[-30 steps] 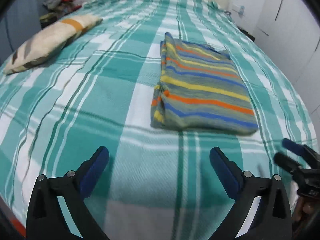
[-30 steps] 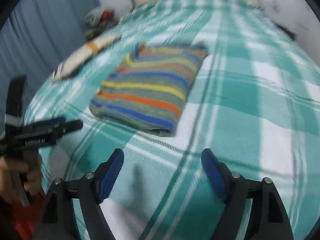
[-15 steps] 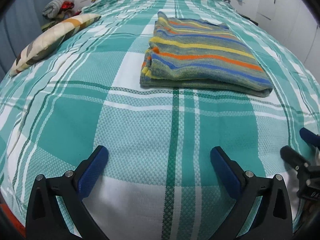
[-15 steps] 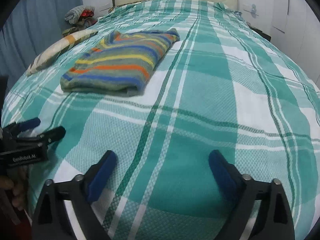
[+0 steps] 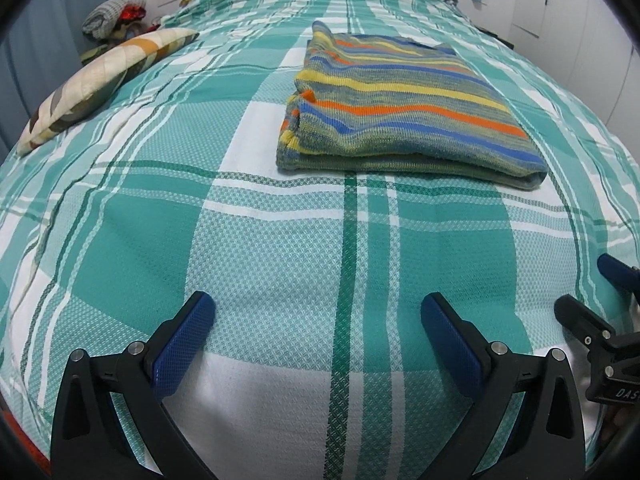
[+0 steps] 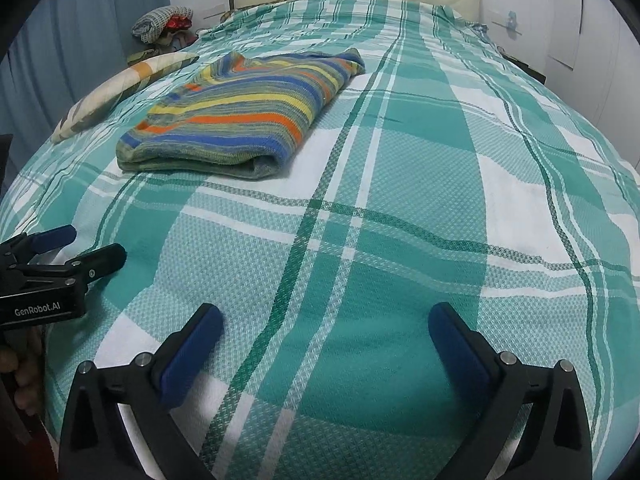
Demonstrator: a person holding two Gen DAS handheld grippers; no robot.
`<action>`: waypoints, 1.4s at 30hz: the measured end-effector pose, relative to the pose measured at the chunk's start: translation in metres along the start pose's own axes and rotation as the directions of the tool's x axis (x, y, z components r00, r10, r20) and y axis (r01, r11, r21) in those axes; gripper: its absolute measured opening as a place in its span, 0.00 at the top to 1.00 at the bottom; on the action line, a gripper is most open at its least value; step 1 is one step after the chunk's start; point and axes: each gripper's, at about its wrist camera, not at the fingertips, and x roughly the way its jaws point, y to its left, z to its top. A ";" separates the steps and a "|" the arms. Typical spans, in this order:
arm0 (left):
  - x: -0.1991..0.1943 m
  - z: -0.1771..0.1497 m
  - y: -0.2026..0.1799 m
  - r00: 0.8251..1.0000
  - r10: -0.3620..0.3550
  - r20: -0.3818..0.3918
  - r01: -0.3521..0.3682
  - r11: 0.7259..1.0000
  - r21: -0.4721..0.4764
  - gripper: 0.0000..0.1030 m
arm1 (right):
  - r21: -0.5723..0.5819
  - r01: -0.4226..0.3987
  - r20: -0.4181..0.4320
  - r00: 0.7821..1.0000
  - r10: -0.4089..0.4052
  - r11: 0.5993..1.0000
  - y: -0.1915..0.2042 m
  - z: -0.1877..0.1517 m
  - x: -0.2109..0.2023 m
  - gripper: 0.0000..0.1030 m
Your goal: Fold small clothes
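**Status: Garment Folded, Both Grippers Withdrawn**

The striped knit garment (image 5: 404,120) lies folded into a compact rectangle on the green plaid bedspread (image 5: 280,248). It sits in the middle of the bed, its thick folded edge facing the cameras and its layers stacked flat. Nothing touches it.

The left gripper (image 5: 318,332) has its jaws spread wide and holds nothing; only bedspread shows between its blue pads (image 5: 182,340). The right gripper (image 6: 326,340) is likewise spread wide and empty. Each gripper appears at the edge of the other's view, side by side near the foot of the bed and well apart from the garment.

Change over the last second: both cameras have levelled out and settled, and the garment appears farther up the frame in each view. The right wrist view, blurred one second ago, is now sharp. The garment's shape and position on the bedspread are unchanged across the frames.

Assessment: the retreat with empty, wide-set jaws suggests the fold on this item is complete. A patterned cushion (image 5: 104,84) and a heap of clothes (image 6: 164,24) lie at the far left of the bed; whether that heap holds the next item cannot be told.
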 end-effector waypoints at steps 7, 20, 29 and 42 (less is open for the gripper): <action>0.000 0.000 0.000 1.000 -0.001 -0.001 0.001 1.000 -0.001 0.00 | 0.001 0.001 0.000 1.000 -0.001 1.000 0.002 -0.001 0.001 0.00; -0.015 0.026 0.024 0.985 -0.154 -0.074 0.151 0.987 -0.052 0.02 | 0.021 -0.011 -0.056 0.998 0.012 1.000 0.005 0.003 -0.002 0.01; 0.044 0.160 0.072 0.930 -0.368 -0.011 0.361 0.918 -0.166 0.03 | 0.296 -0.412 0.104 0.911 0.400 0.862 -0.052 0.116 0.018 0.08; 0.052 0.200 0.006 0.909 -0.416 -0.035 0.414 0.909 -0.053 0.88 | 0.296 -0.439 0.022 0.891 0.454 0.848 -0.028 0.197 0.108 0.75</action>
